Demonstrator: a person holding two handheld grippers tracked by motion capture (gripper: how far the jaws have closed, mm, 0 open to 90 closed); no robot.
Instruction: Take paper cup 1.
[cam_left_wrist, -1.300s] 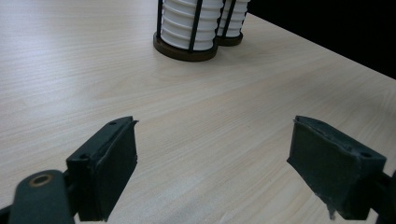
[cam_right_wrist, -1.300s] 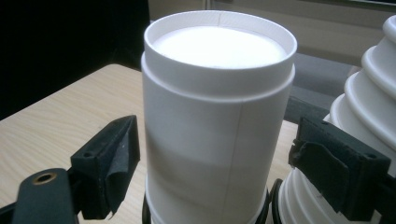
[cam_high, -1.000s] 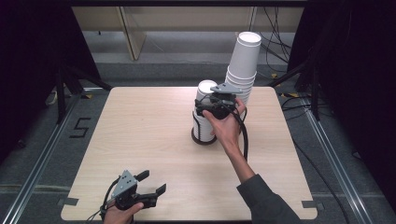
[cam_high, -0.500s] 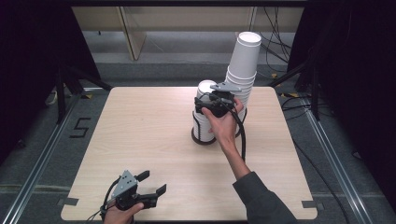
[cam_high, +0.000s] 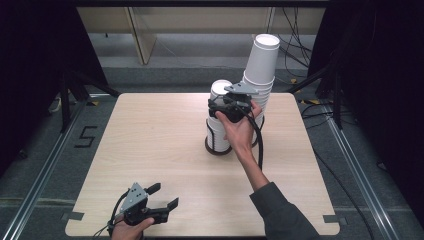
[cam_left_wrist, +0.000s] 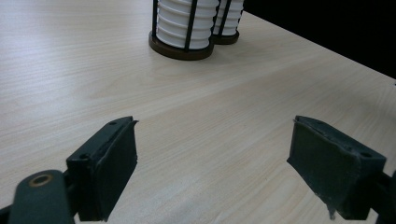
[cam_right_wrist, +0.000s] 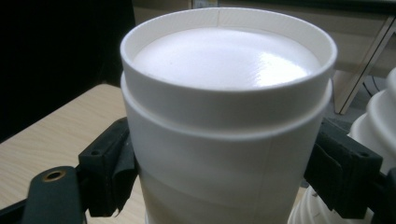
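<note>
White paper cup (cam_right_wrist: 229, 116), upside down, top of short stack (cam_high: 218, 120) in wire holder, mid bench toward far edge. Plain, smooth, ridged band near the upturned base, faint seam down side; clean, no dents seen. Right tool (cam_high: 231, 106) set around that top cup, jaws at both sides, pads at or v. close to the wall; real squeeze hard to confirm. Taller leaning stack (cam_high: 261, 70) just beside, toward right edge, in own holder. Step in hand, prob: taking top cup off short stack, grip stage. Next move calls for firm but light pinch (thin wall, crushes easily), then straight lift so cup below stays put & holder doesn't tip. Left tool (cam_high: 152, 206) near front-left corner, jaws wide apart, empty, low over bare bench (cam_high: 150, 135)
</note>
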